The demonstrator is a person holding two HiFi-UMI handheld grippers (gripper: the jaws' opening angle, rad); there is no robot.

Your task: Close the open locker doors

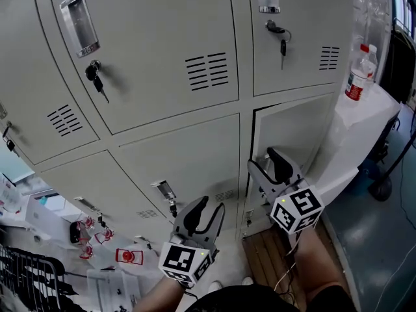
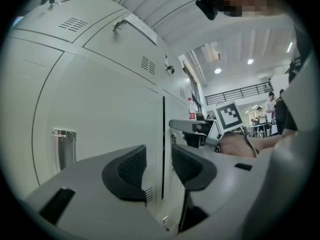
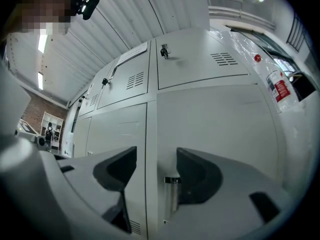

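A bank of grey lockers fills the head view. The bottom right locker door (image 1: 296, 132) shows a dark slit along its left and top edges, so it stands slightly ajar; the slit (image 2: 163, 149) also shows in the left gripper view. My right gripper (image 1: 265, 160) is open at that door's left edge, its jaws pointing at the recessed handle (image 3: 171, 199) with nothing between them. My left gripper (image 1: 209, 208) is open and empty in front of the bottom middle door (image 1: 188, 155). The other doors look flush.
Keys hang in the upper locks (image 1: 96, 78) (image 1: 281, 39). A water bottle (image 1: 357, 77) stands on a white-covered table (image 1: 364, 129) right of the lockers. Red and white clutter (image 1: 107, 246) lies on the floor at the left. A black stand base (image 1: 382, 188) sits at the far right.
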